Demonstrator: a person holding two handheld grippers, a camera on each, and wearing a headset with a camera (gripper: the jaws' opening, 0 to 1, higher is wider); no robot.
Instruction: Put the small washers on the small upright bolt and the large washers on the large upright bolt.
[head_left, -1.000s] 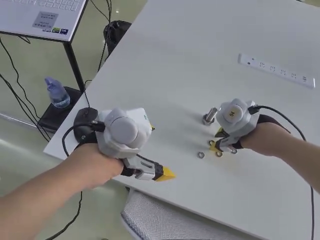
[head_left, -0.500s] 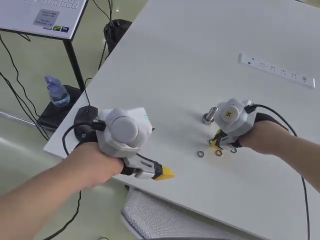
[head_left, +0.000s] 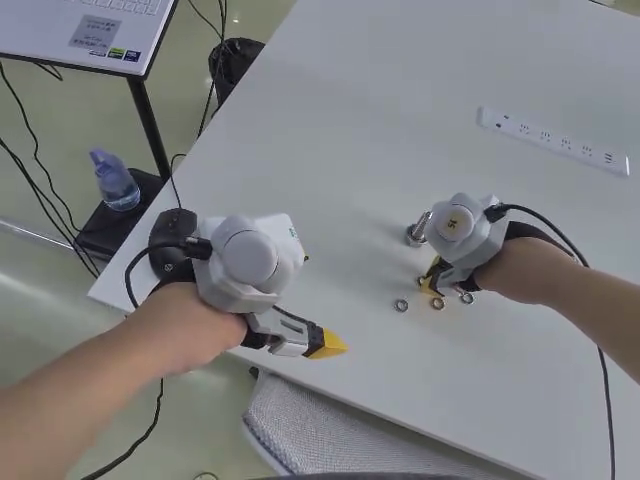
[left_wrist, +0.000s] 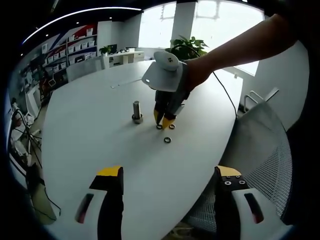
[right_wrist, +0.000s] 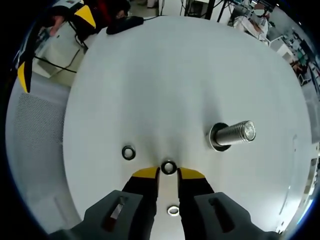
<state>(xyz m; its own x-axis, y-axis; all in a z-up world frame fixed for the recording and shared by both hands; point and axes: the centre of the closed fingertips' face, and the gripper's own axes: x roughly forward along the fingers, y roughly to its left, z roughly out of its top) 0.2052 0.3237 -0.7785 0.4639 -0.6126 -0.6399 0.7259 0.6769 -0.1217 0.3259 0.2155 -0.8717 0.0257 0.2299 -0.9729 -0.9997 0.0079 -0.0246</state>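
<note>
White counter (head_left: 350, 120), washers (head_left: 437, 304) lying near an upright bolt (right_wrist: 232, 134).
Right claw (right_wrist: 168, 176) is set slightly apart, one washer (right_wrist: 168, 167) just at its tips, apparently ungripped; left claw (left_wrist: 167, 175) is held wide apart, well to the near left.

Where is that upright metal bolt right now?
In the head view the upright bolt stands on the white table, close beside the right gripper and a little beyond the three loose washers.

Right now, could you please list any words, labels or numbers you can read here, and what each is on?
No text can be read.
Stickers on the laptop: too small.
Round sticker on the right tool: blurred.
Power strip: too small to read.
</note>
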